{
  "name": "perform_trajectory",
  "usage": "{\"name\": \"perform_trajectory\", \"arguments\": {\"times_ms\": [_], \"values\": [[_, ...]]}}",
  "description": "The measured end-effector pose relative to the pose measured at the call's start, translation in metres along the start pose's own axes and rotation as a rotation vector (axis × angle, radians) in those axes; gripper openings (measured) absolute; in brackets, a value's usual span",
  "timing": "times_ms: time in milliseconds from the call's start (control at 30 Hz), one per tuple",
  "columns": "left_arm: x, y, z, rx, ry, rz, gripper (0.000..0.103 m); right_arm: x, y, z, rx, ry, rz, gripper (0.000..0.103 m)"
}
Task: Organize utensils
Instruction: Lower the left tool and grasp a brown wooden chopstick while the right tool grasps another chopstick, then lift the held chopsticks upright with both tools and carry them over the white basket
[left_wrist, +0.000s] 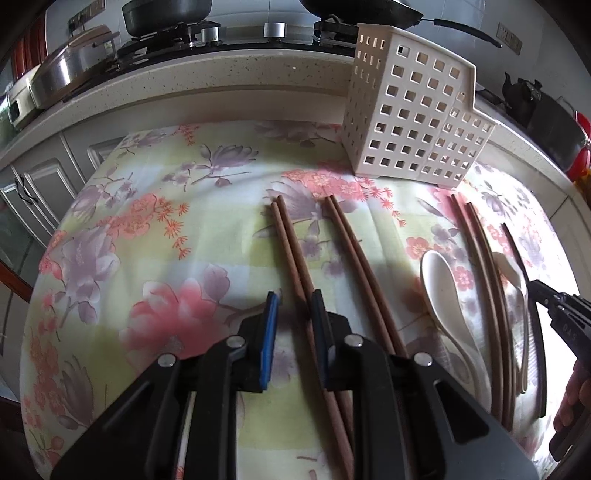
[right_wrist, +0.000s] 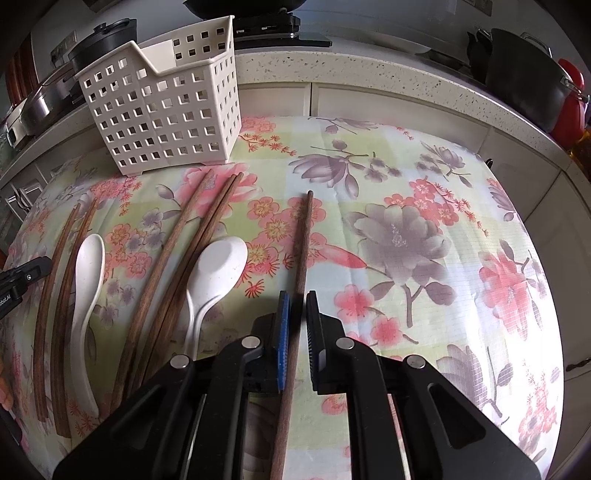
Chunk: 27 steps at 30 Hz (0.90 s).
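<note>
Brown chopsticks and two white spoons lie on a flowered tablecloth (left_wrist: 177, 258). My left gripper (left_wrist: 294, 297) is open around the leftmost chopstick pair (left_wrist: 288, 240), which runs along its right finger; cloth shows beside the left pad. My right gripper (right_wrist: 297, 295) is shut on a single chopstick (right_wrist: 304, 240) whose far end rests on the cloth. More chopsticks (right_wrist: 184, 240) lie between one spoon (right_wrist: 88, 266) and the other spoon (right_wrist: 218, 266). A cream perforated utensil holder (right_wrist: 162, 107) stands upright and empty at the table's far edge, also seen as the holder (left_wrist: 410, 110).
Behind the table runs a speckled counter (right_wrist: 369, 70) with a stove, pans (left_wrist: 166, 14) and a black pot (right_wrist: 524, 74). A red object (right_wrist: 570, 103) stands at the far right. A hand (left_wrist: 569, 406) shows at the right edge.
</note>
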<state>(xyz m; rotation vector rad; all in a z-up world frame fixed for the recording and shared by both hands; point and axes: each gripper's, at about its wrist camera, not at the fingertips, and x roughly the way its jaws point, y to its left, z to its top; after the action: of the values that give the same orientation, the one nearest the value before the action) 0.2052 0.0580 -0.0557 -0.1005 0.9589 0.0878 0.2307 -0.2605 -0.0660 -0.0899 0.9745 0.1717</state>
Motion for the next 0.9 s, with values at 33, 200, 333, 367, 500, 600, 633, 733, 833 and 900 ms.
{"name": "perform_trajectory", "arguments": {"times_ms": [33, 200, 333, 367, 500, 600, 633, 733, 833, 900], "values": [[0.003, -0.001, 0.001, -0.002, 0.012, -0.001, 0.014, 0.000, 0.002, 0.000, -0.008, -0.004, -0.009, 0.011], [0.011, -0.008, 0.003, 0.024, 0.009, 0.047, 0.010, 0.001, 0.006, 0.000, -0.029, -0.015, -0.032, 0.010], [0.003, -0.007, 0.000, 0.030, 0.000, 0.030, 0.007, -0.001, 0.005, 0.000, -0.014, -0.016, -0.014, 0.008], [-0.004, -0.009, -0.001, 0.038, -0.014, 0.039, 0.006, -0.006, 0.004, 0.000, -0.006, -0.025, 0.000, 0.008], [-0.042, -0.014, -0.005, 0.057, -0.105, 0.071, 0.006, -0.033, 0.006, -0.001, 0.006, -0.082, 0.015, 0.008], [-0.068, -0.016, -0.008, 0.063, -0.161, 0.081, 0.006, -0.057, 0.008, 0.000, 0.013, -0.120, 0.028, 0.008], [-0.076, -0.018, -0.009, 0.067, -0.178, 0.087, 0.006, -0.063, 0.008, 0.000, 0.015, -0.129, 0.032, 0.008], [-0.098, -0.019, -0.012, 0.072, -0.219, 0.091, 0.006, -0.086, 0.010, -0.002, 0.020, -0.164, 0.044, 0.008], [-0.116, -0.020, -0.014, 0.073, -0.250, 0.094, 0.006, -0.104, 0.011, -0.004, 0.018, -0.191, 0.055, 0.008], [-0.126, -0.021, -0.016, 0.075, -0.263, 0.089, 0.006, -0.115, 0.012, -0.005, 0.018, -0.206, 0.062, 0.008]]}}
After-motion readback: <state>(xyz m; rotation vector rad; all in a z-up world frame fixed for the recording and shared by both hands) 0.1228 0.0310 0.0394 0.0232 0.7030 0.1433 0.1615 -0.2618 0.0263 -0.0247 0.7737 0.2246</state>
